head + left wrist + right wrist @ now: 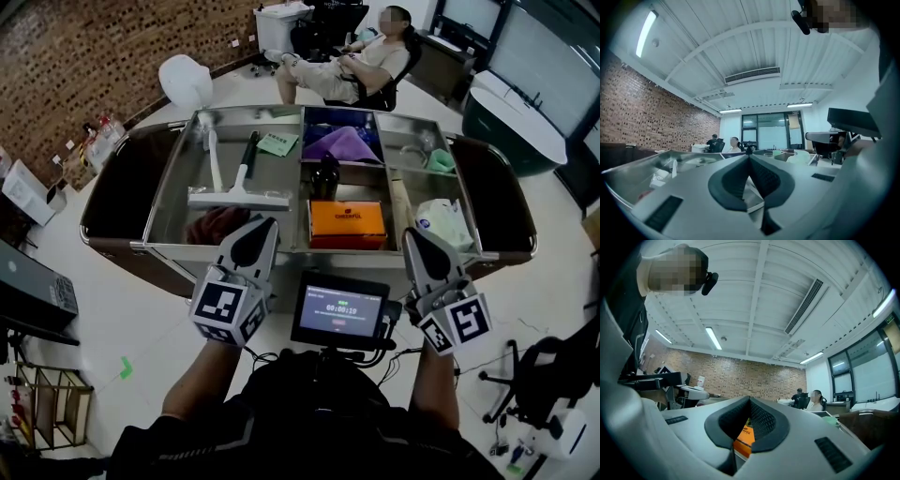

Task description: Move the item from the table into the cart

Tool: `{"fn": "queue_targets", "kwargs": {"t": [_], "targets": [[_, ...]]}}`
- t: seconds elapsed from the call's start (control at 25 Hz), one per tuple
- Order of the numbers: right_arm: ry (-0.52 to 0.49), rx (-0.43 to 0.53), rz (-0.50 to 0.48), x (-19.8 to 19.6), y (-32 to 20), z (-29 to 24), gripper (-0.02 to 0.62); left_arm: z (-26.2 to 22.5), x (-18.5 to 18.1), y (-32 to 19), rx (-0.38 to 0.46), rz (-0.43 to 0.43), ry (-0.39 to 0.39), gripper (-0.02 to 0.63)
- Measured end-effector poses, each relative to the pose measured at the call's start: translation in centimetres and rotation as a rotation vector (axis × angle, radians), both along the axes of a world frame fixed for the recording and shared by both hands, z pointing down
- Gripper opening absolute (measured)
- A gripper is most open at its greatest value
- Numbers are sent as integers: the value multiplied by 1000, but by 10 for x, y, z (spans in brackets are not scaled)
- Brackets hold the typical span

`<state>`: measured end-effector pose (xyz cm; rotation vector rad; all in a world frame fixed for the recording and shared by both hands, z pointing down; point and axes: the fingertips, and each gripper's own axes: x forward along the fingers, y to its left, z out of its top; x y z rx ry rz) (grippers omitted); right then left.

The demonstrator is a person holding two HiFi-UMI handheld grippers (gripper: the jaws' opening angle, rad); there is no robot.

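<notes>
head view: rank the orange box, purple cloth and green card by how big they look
1-2. orange box and purple cloth: about alike. The cloth lies farther from the camera, so I won't rank them.
3. green card: clearly smallest.

1. There's a person [342, 73] kicked back in a black office chair [405, 58], legs stretched out.
2. White bin [278, 23] sits just left of that chair.
3. Brick wall [84, 56] is well off to the chair's left.
4. White rounded thing [186, 80] sits between the chair and the wall, no clue what it is.
5. Dark green tub [511, 127] is near the chair's right.
6. Wire rack [52, 403] is way across from the chair, in the bottom-left corner.
</notes>
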<state>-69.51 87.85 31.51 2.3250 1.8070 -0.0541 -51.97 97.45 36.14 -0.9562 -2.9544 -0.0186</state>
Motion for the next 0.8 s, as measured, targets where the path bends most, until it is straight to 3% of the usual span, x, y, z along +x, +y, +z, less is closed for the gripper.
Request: {"fn": "queue_targets", "kwargs": {"t": [0.8], "targets": [[3, 12, 20, -4, 2, 4, 20, 2, -2, 3, 16, 4, 12, 2]]}}
